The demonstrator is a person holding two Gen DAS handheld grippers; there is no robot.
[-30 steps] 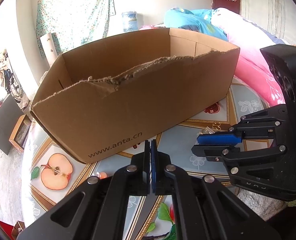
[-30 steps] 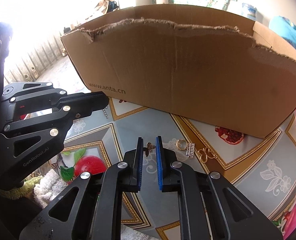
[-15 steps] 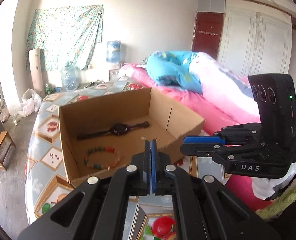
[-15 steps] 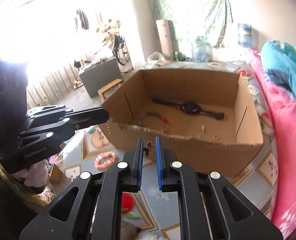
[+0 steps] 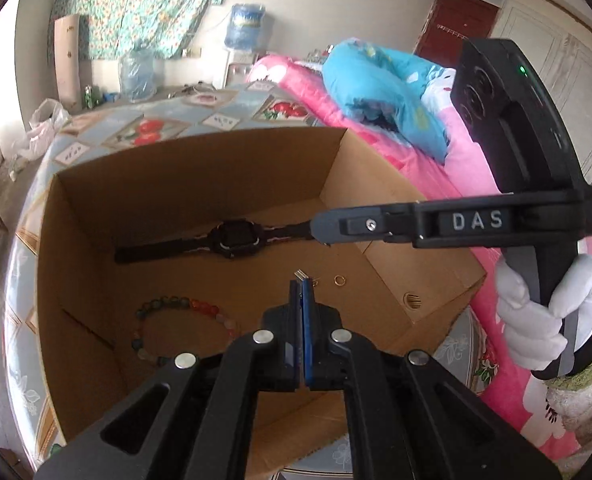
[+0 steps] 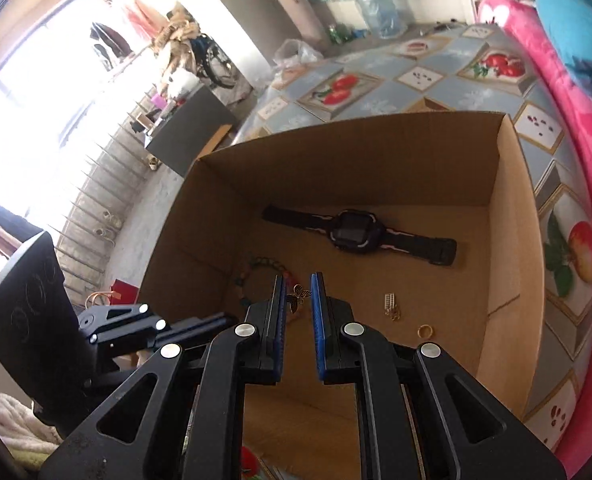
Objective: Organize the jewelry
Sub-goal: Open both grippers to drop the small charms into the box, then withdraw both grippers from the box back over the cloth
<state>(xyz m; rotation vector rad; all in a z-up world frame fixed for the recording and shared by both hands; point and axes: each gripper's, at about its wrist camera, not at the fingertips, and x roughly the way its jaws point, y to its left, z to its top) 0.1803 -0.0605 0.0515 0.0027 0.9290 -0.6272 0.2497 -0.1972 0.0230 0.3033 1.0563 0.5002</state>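
Note:
An open cardboard box [image 5: 76, 280] [image 6: 512, 240] lies below both grippers. On its floor are a black watch [image 5: 236, 238] [image 6: 352, 232], a coloured bead bracelet [image 5: 184, 304] [image 6: 264, 262], a gold ring [image 5: 339, 280] [image 6: 425, 331] and a small silver piece [image 5: 301, 273] [image 6: 390, 302]. My right gripper [image 6: 298, 280] hangs over the box's near side, shut on a small gold butterfly charm [image 6: 298, 296]. My left gripper [image 5: 301, 284] is shut with nothing visible between its pads, and hovers above the box floor just short of the ring. In the left wrist view, the right gripper [image 5: 324, 226] reaches in from the right.
The box stands on a table with a fruit-patterned cloth [image 6: 416, 80]. A pink blanket [image 5: 468, 168] with a blue bundle lies to the right. A white-gloved hand [image 5: 536, 320] holds the right gripper's handle. Water bottles and a grey cabinet stand farther back.
Both grippers rose from the tabletop in front of the box and now look down into it. The right one carried the butterfly charm along. Neither gripper's jaws changed.

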